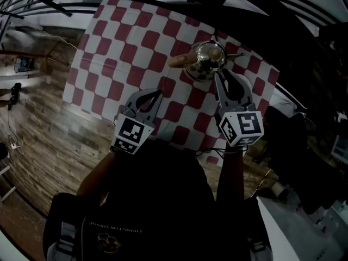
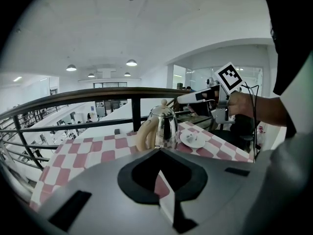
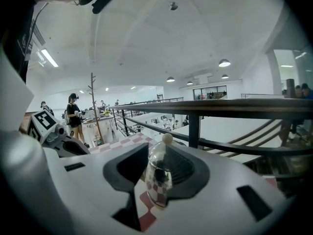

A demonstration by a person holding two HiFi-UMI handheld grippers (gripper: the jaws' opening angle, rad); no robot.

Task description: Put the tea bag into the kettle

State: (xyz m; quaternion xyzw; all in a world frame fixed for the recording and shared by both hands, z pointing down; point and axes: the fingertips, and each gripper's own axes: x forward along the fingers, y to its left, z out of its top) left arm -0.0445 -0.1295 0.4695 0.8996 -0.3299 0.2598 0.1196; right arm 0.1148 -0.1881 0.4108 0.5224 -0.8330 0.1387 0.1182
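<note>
Tea bag (image 2: 196, 138) lies on a small saucer (image 2: 188, 142) just beside the lidded kettle (image 1: 209, 56) on its near side, close to the right gripper (image 1: 222, 76), whose jaws stand partly spread and empty, while the left gripper (image 1: 157, 93), pressed together, hangs farther back to the left
</note>
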